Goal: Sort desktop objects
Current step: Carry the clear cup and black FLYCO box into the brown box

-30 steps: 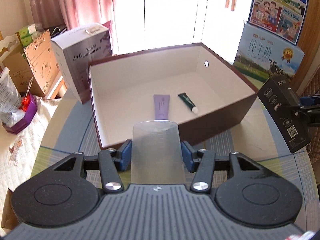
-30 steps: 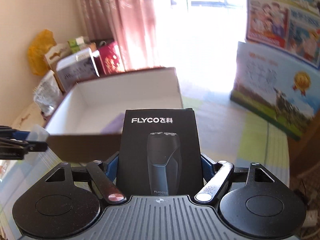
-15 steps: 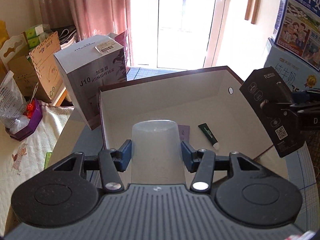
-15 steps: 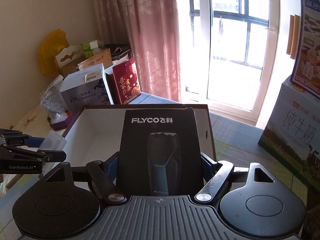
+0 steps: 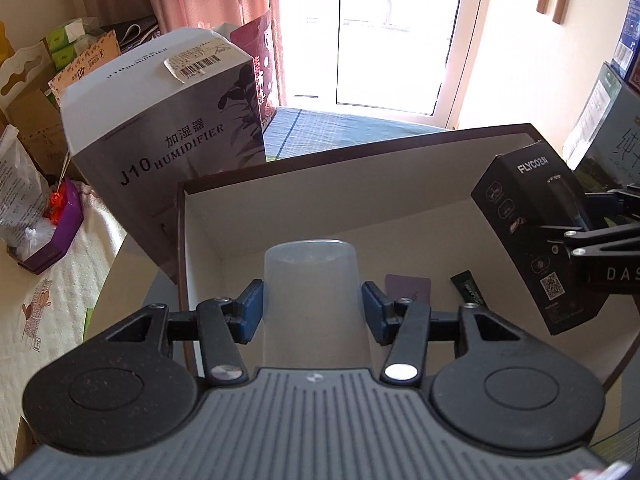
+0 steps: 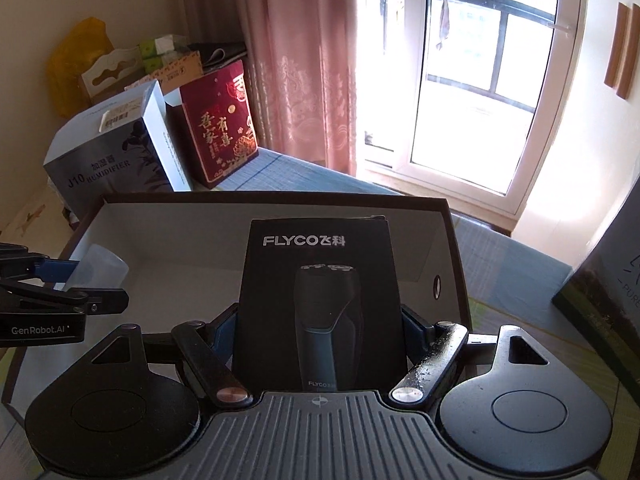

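Hovering over the box [image 5: 400, 148], left gripper [image 5: 312, 312] clamps cup [image 5: 312, 280]

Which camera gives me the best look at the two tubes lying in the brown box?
The left wrist view. It shows the purple tube and dark green tube on the box floor, partly behind the gripper. In the right wrist view the shaver box hides them.

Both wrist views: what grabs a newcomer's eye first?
The black FLYCO shaver box, clamped in the right tool, fills the centre of the right wrist view. In the left wrist view, the left tool grips a translucent plastic cup. Both hang over the big brown white-lined open box.
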Motion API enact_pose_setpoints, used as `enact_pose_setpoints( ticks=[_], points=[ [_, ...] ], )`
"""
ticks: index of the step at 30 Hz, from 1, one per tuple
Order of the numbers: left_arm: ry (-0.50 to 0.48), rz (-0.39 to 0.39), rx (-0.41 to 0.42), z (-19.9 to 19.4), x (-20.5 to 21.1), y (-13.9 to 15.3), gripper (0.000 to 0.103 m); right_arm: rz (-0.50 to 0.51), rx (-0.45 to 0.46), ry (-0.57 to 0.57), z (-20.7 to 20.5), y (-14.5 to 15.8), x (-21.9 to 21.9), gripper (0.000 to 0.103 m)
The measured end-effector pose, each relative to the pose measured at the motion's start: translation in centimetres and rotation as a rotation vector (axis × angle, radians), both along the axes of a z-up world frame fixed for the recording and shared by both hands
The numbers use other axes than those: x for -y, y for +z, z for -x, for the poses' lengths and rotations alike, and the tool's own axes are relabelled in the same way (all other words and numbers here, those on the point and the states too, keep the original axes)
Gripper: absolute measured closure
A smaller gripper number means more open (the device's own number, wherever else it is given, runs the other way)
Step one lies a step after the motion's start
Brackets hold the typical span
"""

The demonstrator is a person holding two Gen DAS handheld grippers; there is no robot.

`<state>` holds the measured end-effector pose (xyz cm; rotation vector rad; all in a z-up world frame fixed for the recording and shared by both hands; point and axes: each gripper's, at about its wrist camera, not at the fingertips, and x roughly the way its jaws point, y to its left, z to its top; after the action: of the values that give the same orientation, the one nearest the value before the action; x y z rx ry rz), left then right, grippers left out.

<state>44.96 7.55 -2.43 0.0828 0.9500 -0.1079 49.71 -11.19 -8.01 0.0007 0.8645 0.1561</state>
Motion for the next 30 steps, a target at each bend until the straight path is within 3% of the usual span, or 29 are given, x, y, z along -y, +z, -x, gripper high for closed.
enact_pose_setpoints(
  ticks=[14,23,25,30],
  points=[
    [0.029,-0.063,-0.05,-4.6,0.6,-4.4,0.055,0.156,-0.018,0.031,-3.2,-3.8,-0.9,0.027],
    [0.032,-0.079,-0.058,-5.5,0.9,-5.1,0.055,0.172,-0.018,0.048,-4.0,-4.3,-1.0,0.027],
    [0.032,-0.079,-0.052,-5.5,0.9,-5.0,0.045,0.174,-0.019,0.049,-4.1,-4.3,-0.9,0.027],
    [0.017,-0.067,-0.046,-5.1,1.0,-4.9,0.038,0.175,-0.006,0.045,-4.0,-4.1,-0.8,0.027]
  ],
)
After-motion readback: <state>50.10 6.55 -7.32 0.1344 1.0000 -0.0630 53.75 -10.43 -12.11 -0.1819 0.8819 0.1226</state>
